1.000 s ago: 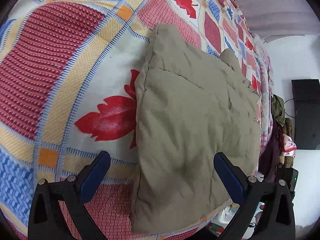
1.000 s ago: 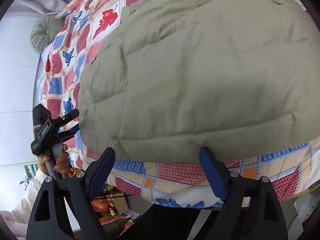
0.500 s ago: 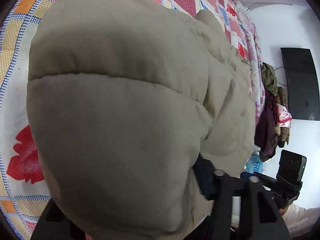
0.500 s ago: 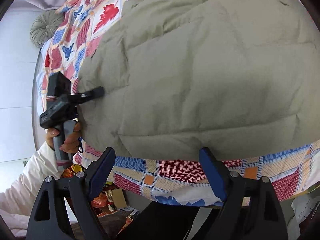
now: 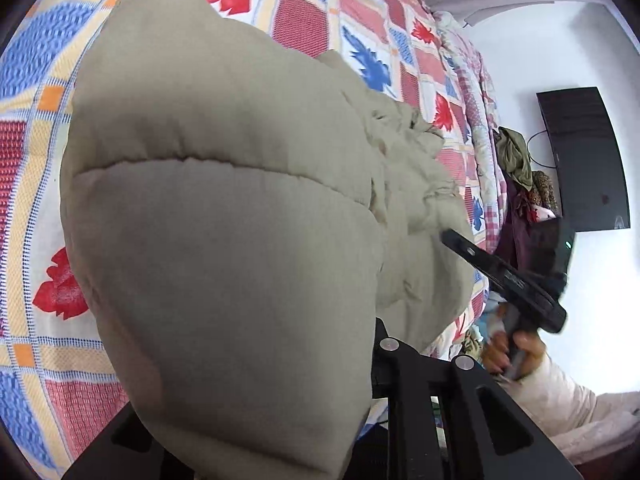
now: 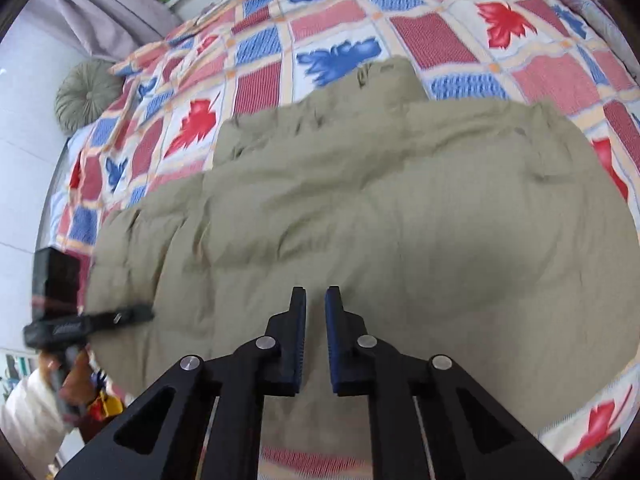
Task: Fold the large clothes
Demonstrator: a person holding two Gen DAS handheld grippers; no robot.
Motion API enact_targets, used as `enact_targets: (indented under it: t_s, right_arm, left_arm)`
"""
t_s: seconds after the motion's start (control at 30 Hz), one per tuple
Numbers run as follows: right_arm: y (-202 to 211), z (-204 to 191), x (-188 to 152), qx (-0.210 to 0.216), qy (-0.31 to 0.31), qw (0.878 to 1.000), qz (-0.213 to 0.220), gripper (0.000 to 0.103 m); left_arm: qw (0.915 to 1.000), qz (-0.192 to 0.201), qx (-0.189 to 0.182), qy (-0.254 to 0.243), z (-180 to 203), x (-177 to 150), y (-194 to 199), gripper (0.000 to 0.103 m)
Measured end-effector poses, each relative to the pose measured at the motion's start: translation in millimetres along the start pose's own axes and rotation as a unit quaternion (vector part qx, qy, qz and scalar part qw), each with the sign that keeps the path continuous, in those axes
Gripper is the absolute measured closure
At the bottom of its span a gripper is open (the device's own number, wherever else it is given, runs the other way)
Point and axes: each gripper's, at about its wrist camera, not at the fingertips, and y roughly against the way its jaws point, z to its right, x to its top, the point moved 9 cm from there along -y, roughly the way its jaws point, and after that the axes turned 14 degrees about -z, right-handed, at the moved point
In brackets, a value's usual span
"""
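While lifted, jacket (image 5: 224, 240) covers left fingers (image 5: 384, 364)

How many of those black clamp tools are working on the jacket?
2. The left gripper grips the jacket at its left edge; the right gripper pinches its near edge, at the middle.

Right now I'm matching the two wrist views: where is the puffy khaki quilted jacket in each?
Left wrist: puffy khaki quilted jacket fills the centre, bulging over the camera.
Right wrist: jacket spreads across the middle.
Shared landmark: maple-leaf patchwork bedspread.
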Motion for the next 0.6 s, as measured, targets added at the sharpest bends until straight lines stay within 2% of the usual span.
enact_targets:
  t_s: [0.1, 0.3, 0.4, 0.6]
  right_arm:
    - [-9.7, -2.0, 22.8, 0.002, 0.022, 1.0, 0.017, 0.093]
    - [-62.5, 16.4, 38.8, 0.008, 0.006, 1.0, -0.015, 0.094]
    - [-76.7, 29.4, 42.7, 0.035, -0.022, 0.999, -0.024, 0.098]
    - [-92.4, 41.8, 51.3, 0.078, -0.048, 0.995, -0.038, 0.102]
  left_arm:
    - [0.9999, 0.002, 0.009, -0.01, 23.7, -0.4, 8.7, 0.079]
    - [0.9991, 0.001, 0.007, -0.041, 86.1, 0.6, 19.0, 0.079]
    - [0.9979, -0.006, 0.018, -0.062, 125.5, 5.2, 12.0, 0.079]
    - [0.9936, -0.035, 0.066, -0.085, 198.3, 15.4, -24.5, 0.079]
